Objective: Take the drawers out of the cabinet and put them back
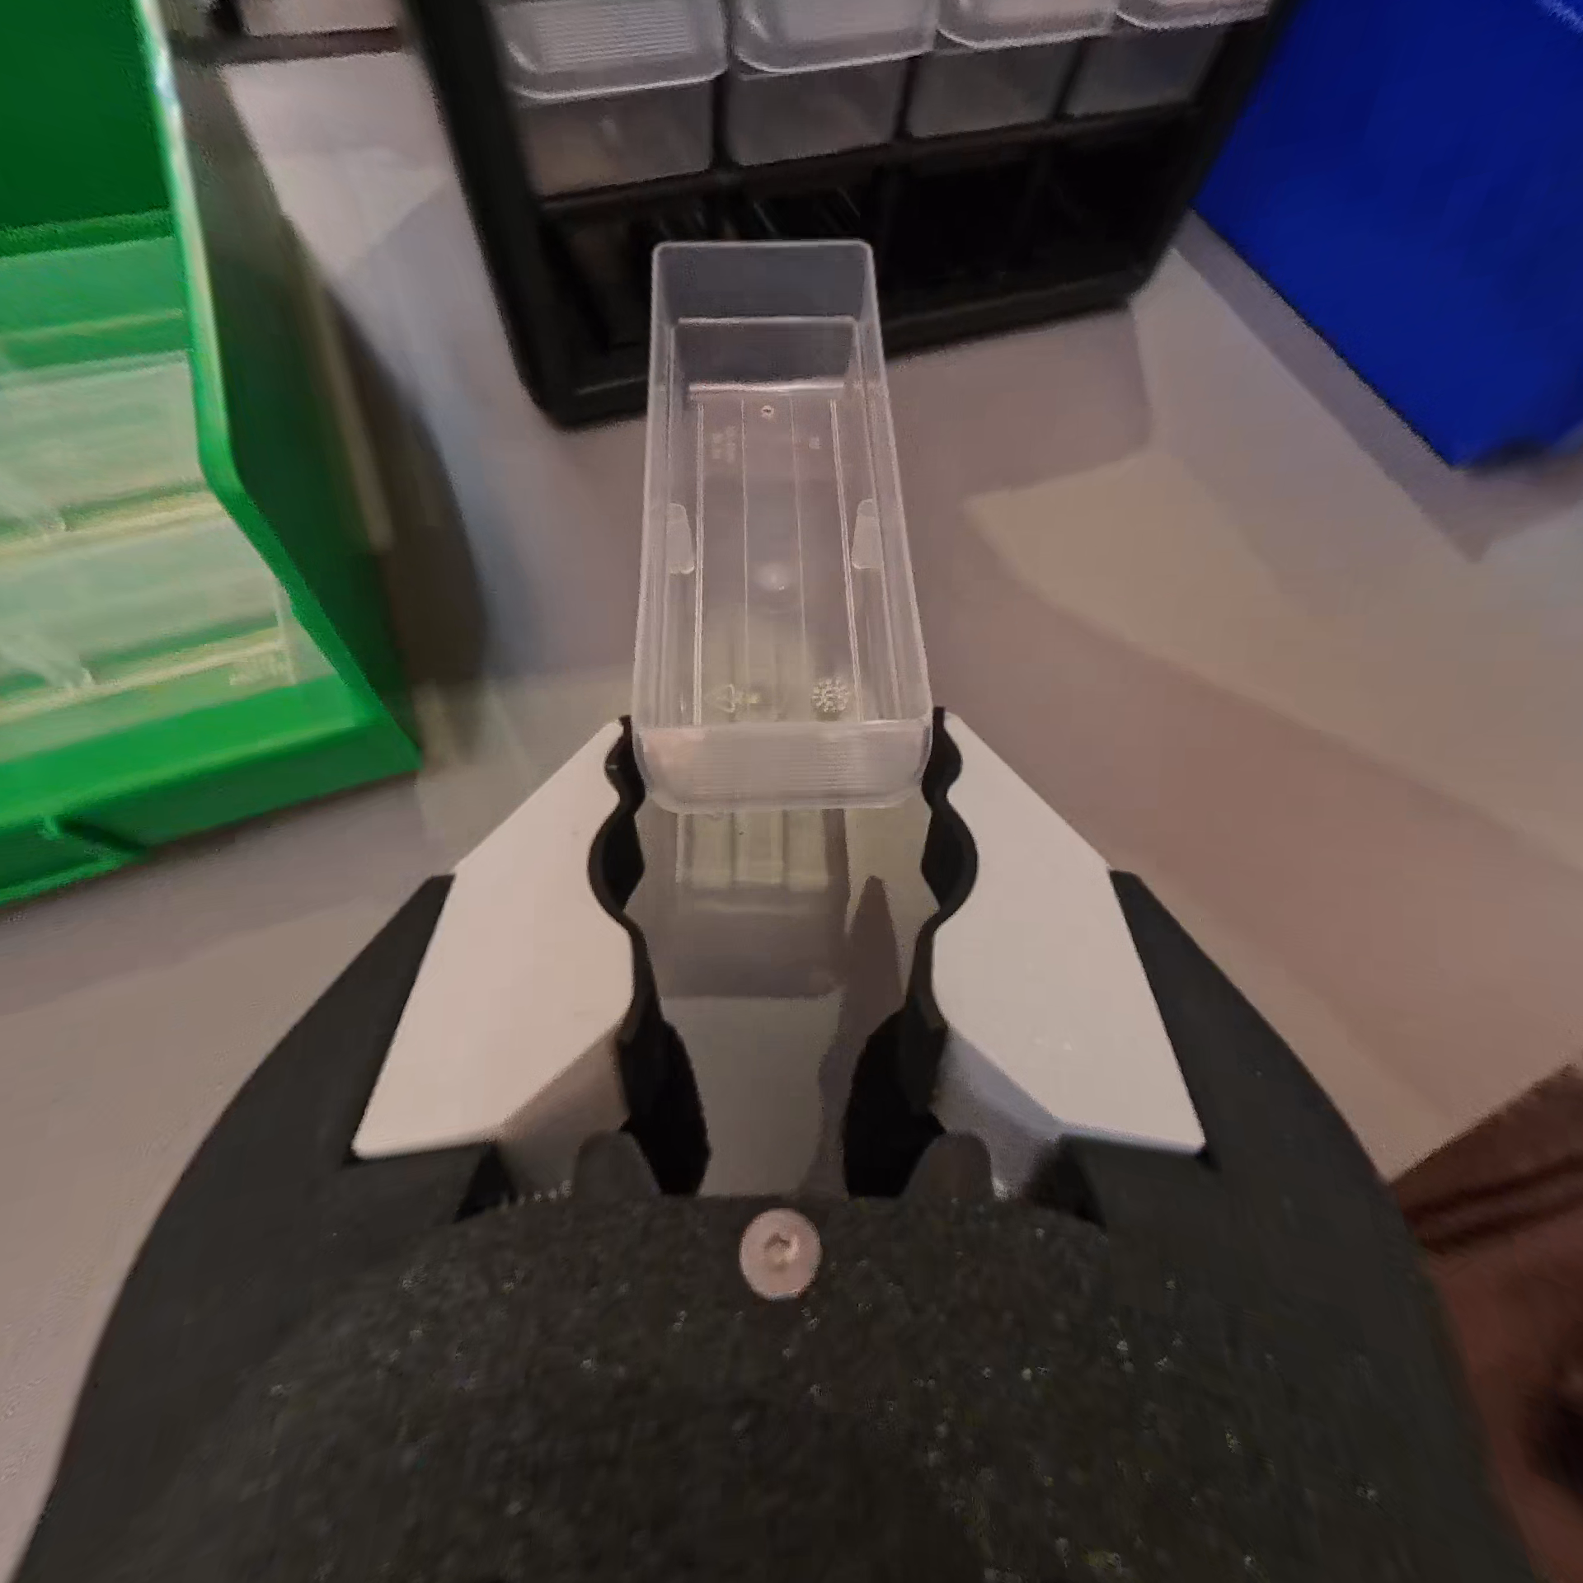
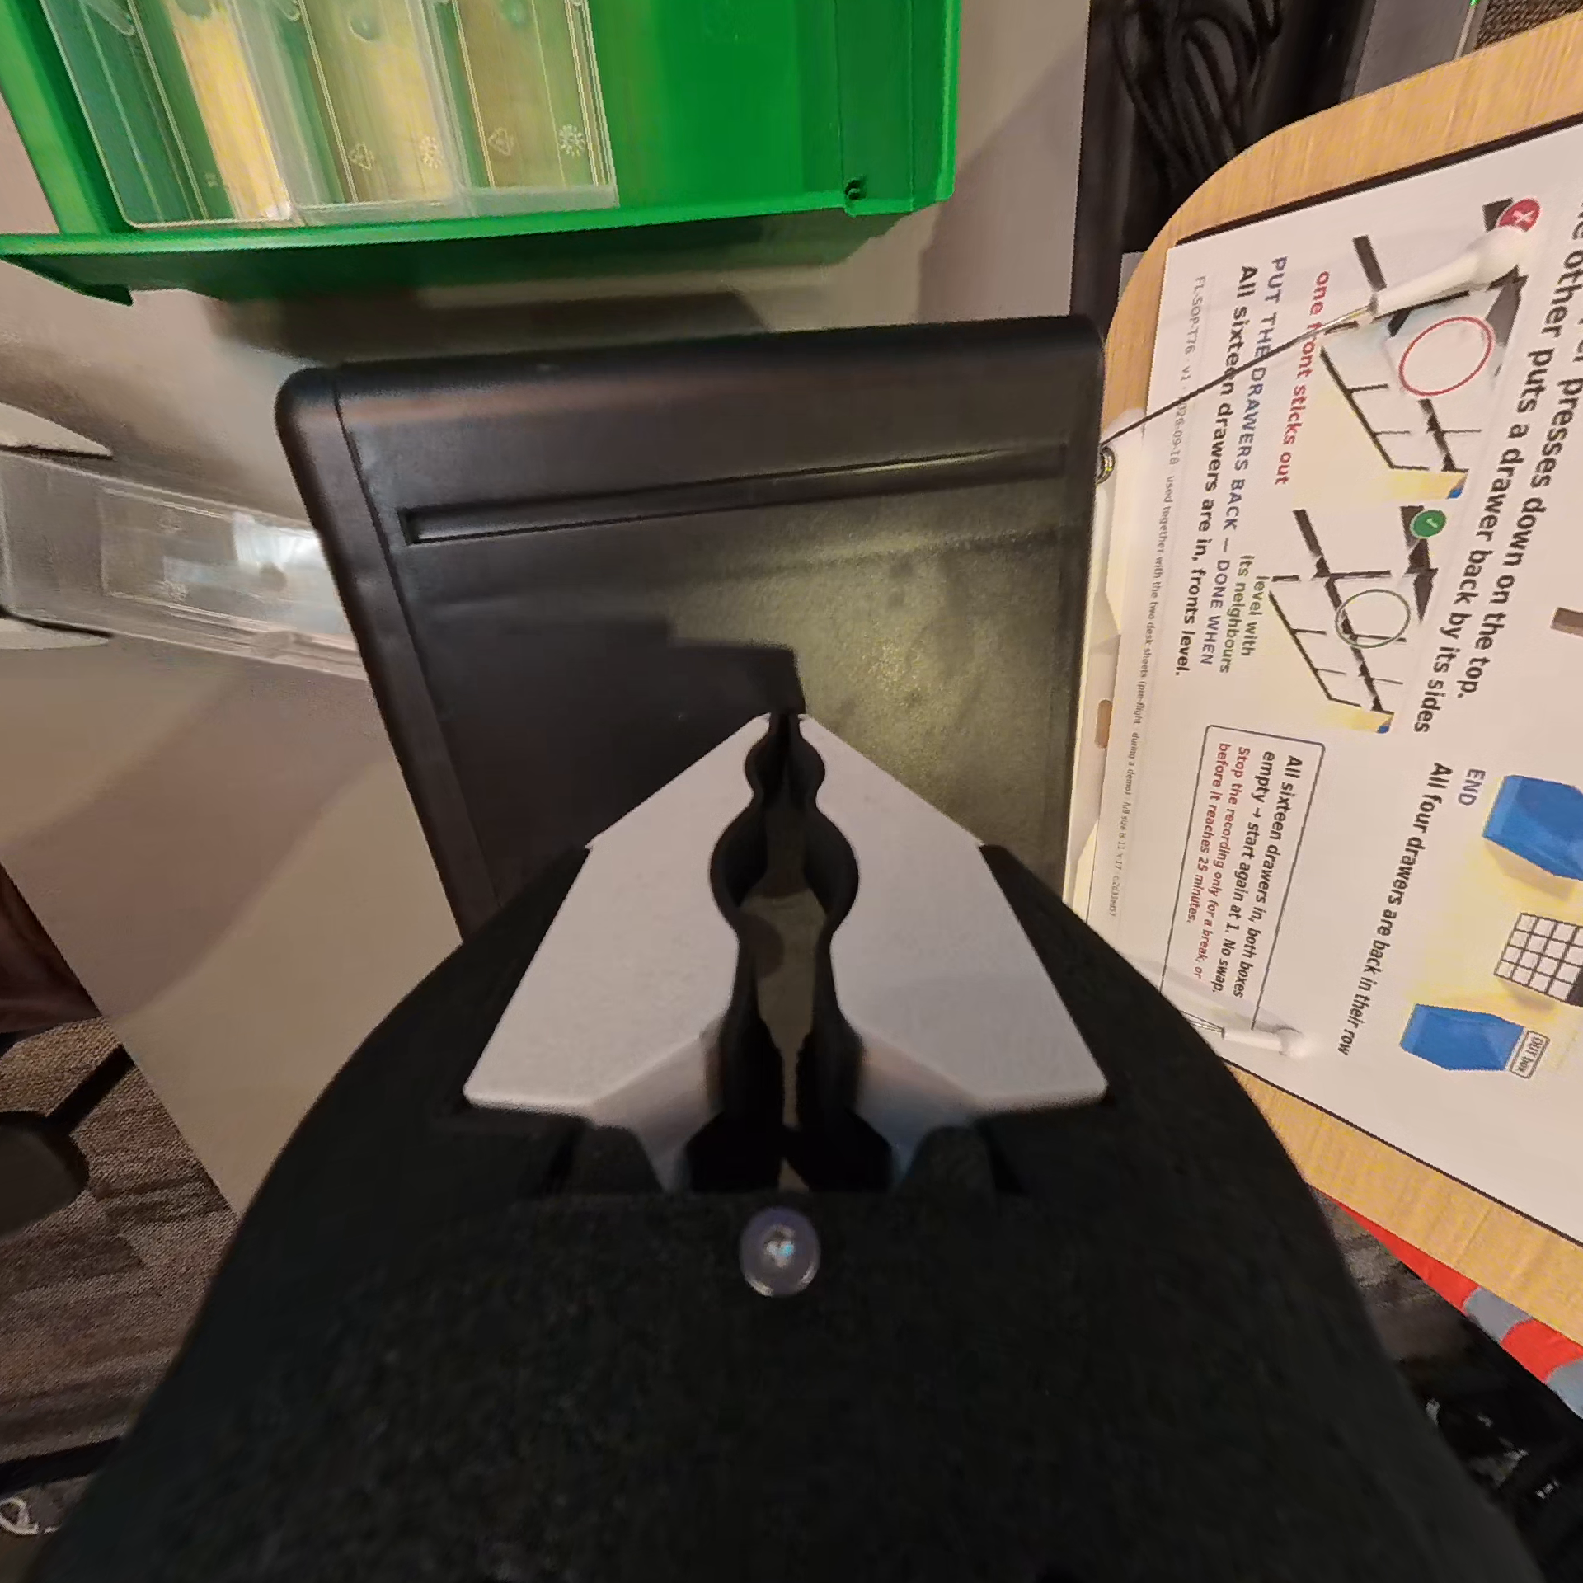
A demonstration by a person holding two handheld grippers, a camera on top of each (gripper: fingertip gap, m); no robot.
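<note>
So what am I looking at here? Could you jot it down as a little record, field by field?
left gripper: shut on the clear drawer by its near end, drawer empty, pointing at the cabinet
right gripper: shut, holding nothing, over the cabinet's flat black top
black cabinet: one row of clear drawers in, the row of slots below it empty
green bin: left of the cabinet, with clear drawers inside
blue bin: right of the cabinet
instruction sheet: on a wooden board beside the cabinet

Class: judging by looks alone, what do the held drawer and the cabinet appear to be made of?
Drawer: probably clear, glossy moulded plastic; you see the table through it, and moulded marks show on its floor. Cabinet: seemingly black, matte, finely textured plastic with rounded moulded corners.
</note>
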